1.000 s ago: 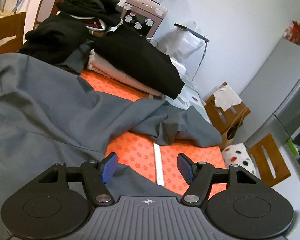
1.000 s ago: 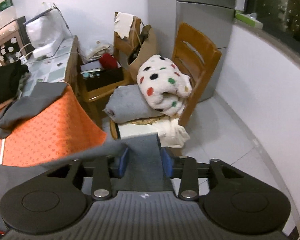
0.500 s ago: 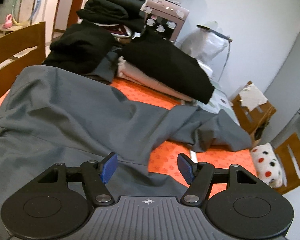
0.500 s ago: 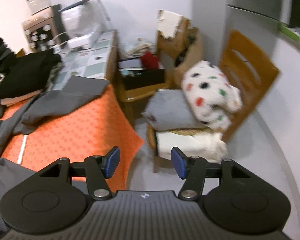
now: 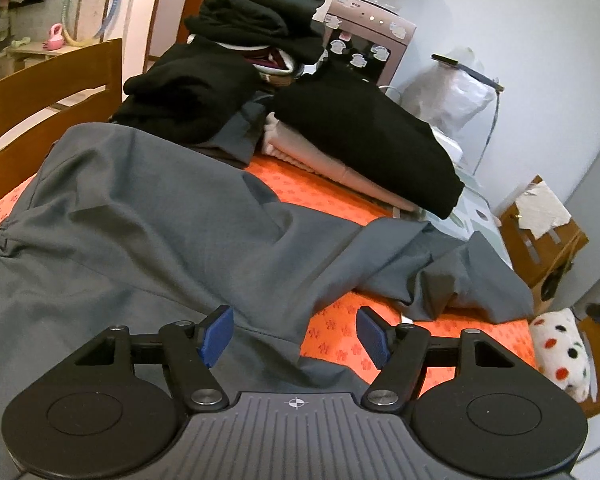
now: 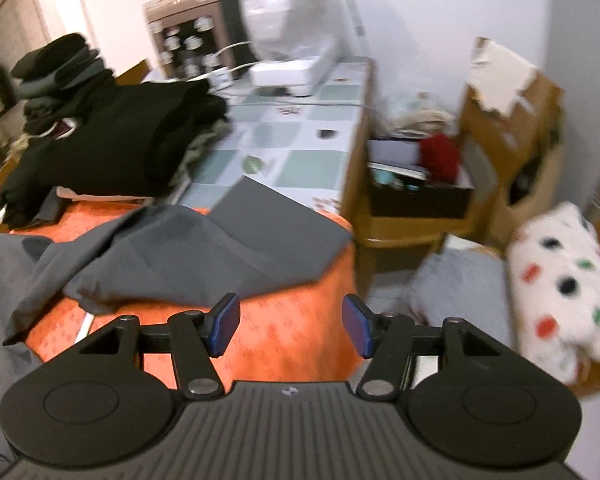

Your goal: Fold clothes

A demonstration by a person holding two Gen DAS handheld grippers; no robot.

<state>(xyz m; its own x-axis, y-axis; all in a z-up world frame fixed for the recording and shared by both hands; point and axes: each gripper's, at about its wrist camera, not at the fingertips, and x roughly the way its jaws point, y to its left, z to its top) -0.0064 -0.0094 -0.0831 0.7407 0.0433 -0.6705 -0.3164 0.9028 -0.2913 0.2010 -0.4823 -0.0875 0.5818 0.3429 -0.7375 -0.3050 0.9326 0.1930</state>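
My left gripper (image 5: 296,335) hangs wide open and empty over the near edge of the grey fabric trousers (image 5: 148,240), its blue pads clear of the cloth. My right gripper (image 6: 291,327) has just been opening; its jaws now stand apart with nothing between them, above the orange patterned table cover (image 6: 284,344). The trousers lie spread across that cover, one leg crumpled toward the far corner. Beyond them sits a folded black garment (image 5: 364,136) on a beige one, with a taller stack of dark folded clothes (image 5: 260,20) behind it.
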